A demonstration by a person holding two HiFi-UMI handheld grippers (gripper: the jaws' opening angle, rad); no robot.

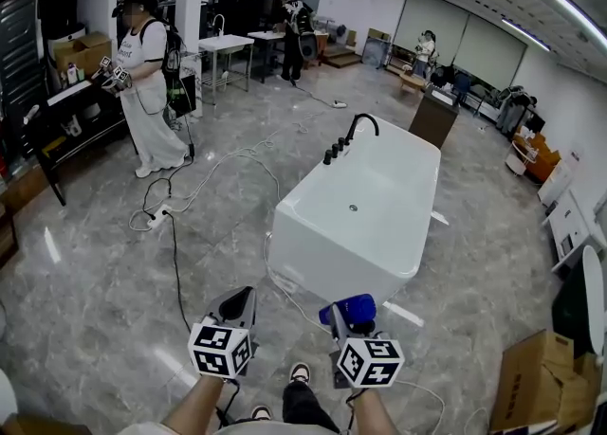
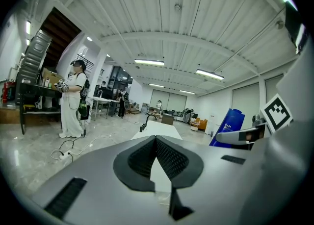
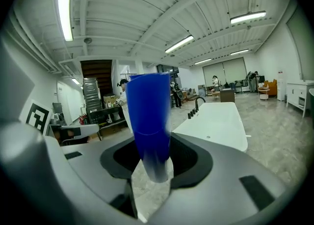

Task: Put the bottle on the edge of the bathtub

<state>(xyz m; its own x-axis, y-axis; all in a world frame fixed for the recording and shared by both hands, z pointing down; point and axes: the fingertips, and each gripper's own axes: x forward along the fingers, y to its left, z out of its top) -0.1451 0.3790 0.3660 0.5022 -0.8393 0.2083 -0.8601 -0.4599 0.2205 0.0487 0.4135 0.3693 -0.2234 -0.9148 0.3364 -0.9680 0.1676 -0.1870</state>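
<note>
The right gripper [image 3: 152,166] has its jaws partway apart and clamped on a blue bottle [image 3: 148,113], held by one end so that most of its length sticks out past the jaws. The left gripper [image 2: 156,144] rides beside it with its jaws pressed together and nothing between them. In the head view both grippers are low and close to the person's body, and the bottle [image 1: 350,310] is in the air, short of the near end of the white bathtub [image 1: 332,258]. So the step in hand looks like the carry: the bottle is picked up but not yet over the tub. The next move calls for going forward, bringing the bottle above the rim at the near end or along a side, turning it so its base sits flat, and only then easing the jaws off. The rim looks narrow and rounded, so a bottle placed off centre could tip into the basin or fall to the floor. The faucet [image 1: 361,123] takes up the far end. The floor round the tub is mostly open, but cables [image 1: 177,272] trail across it close to the near end, and a person [image 1: 152,92] stands well off to the left.
</note>
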